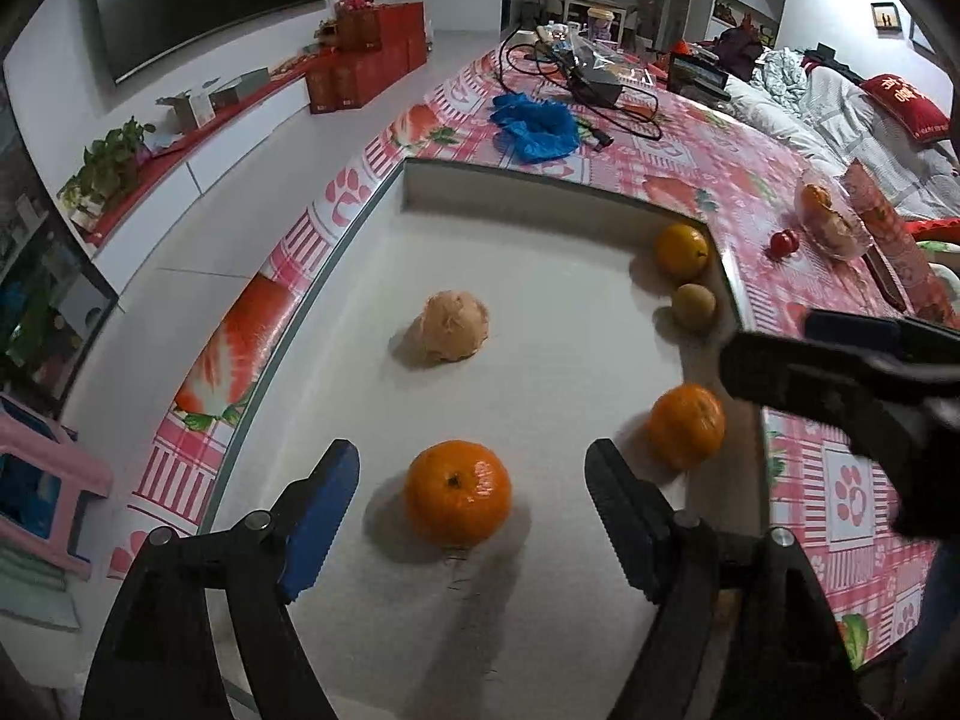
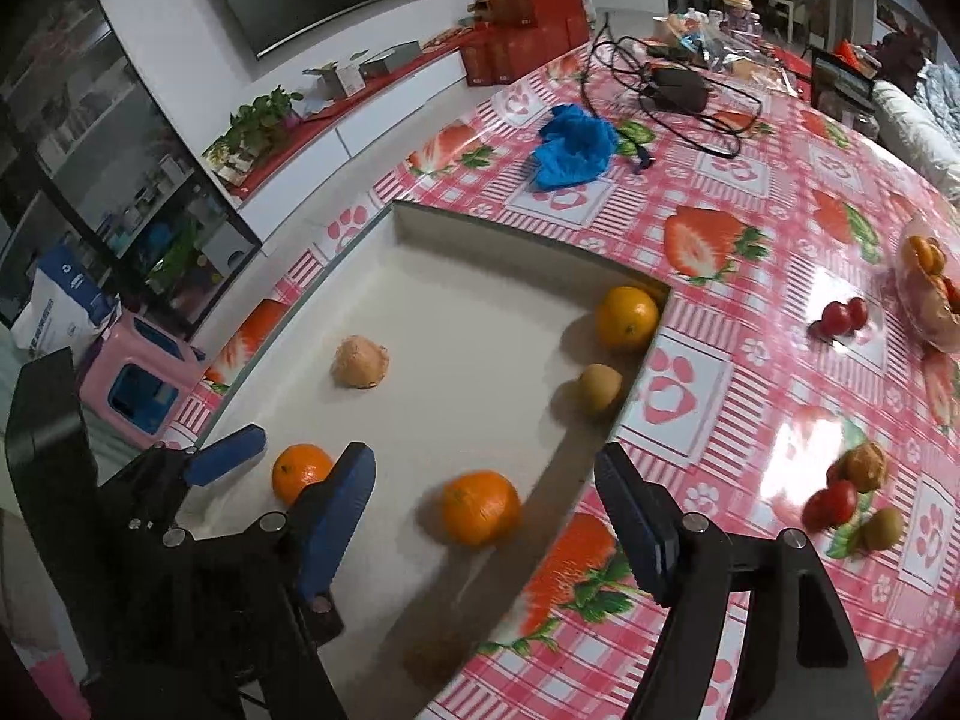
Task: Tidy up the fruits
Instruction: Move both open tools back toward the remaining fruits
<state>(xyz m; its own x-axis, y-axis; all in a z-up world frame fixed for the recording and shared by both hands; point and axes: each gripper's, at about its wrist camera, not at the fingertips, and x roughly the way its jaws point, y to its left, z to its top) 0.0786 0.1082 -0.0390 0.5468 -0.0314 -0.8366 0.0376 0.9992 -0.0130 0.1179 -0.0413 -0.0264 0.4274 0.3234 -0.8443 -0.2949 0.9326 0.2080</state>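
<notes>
Both claws are seen spread wide, with nothing pinched. Between the blue pads of the left gripper a mandarin is framed, resting on the tray floor with clear gaps to each pad. Between the fingers of the right gripper a second mandarin is seen, likewise untouched and lying on the floor of the tray. No earlier view is given, so only this open stance is reported.

Both fruits are held in a shallow white tray with low walls, set on a pink checked tablecloth printed with strawberries and paw marks. Three more items are contained in the tray: a pale, rough, peach-coloured lump near the middle, a yellow-orange orange in the far right corner, and a brownish-green kiwi just beside it against the right wall.

Outside the tray, on the cloth, small red tomatoes are seen, and nearer the right claw a cluster of red tomatoes, a walnut-like brown piece and another kiwi. A clear bag of fruit is placed at the right edge. A crumpled blue glove and black cables are laid farther back.
</notes>
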